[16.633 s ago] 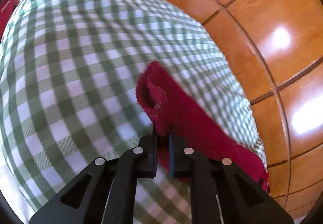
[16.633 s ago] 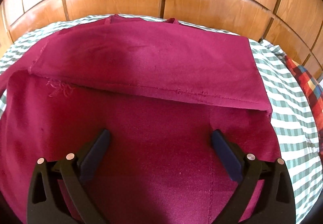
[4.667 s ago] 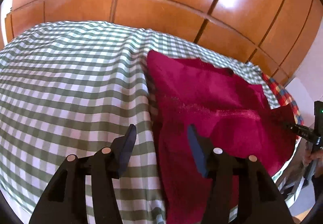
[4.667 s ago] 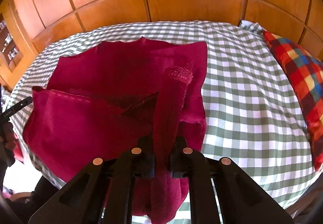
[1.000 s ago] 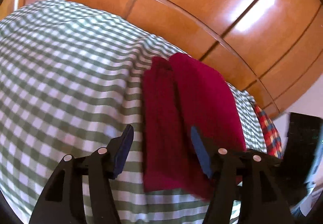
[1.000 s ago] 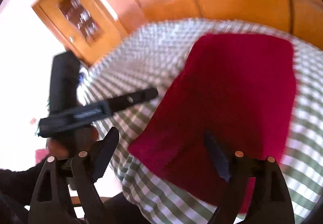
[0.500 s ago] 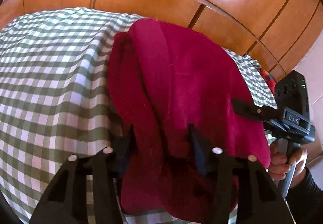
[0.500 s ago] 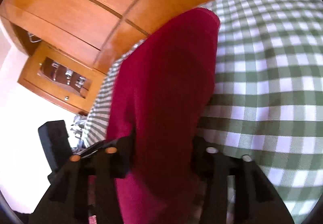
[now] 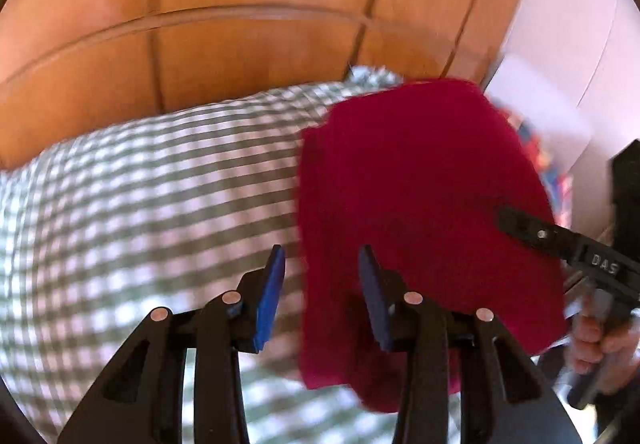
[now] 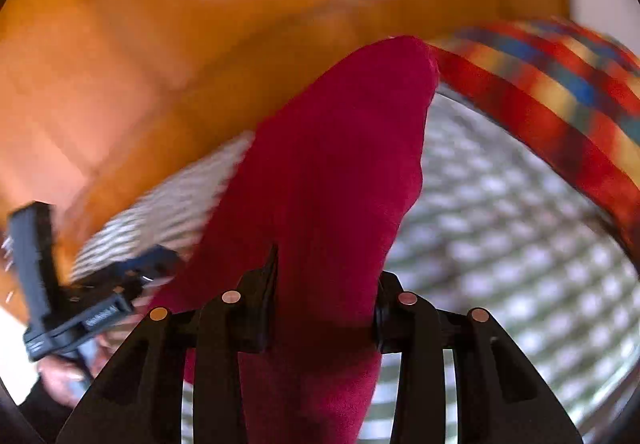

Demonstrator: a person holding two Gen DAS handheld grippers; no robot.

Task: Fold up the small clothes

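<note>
Orange-brown wood panelling (image 9: 248, 55) fills the background in both views, with glare spots on its gloss. Below it spreads the green-and-white checked cloth (image 9: 132, 203) of the table, blurred in both pictures. The red cloth (image 9: 416, 211), folded into a thick pad, lies on the checked cloth toward its right side in the left view, which shows its broad top face and a loose lower edge hanging by the right finger. The right view shows the same red cloth (image 10: 332, 179) edge-on, as a long narrow strip running away from the camera, and only this view takes in the red, yellow and blue plaid fabric (image 10: 560, 95) just beyond its far end. The left gripper (image 9: 322, 284) has its fingers spread apart and holds nothing, its blue pads (image 9: 270, 296) bare; the red cloth's left edge sits between them. The right gripper (image 10: 326, 284) has the red cloth filling the gap between its fingers, though whether they pinch it cannot be told. Each view catches the other gripper at its edge, hand-held: the right one (image 9: 560, 240) with a "DAS" label, the left one (image 10: 92, 308) blurred.
</note>
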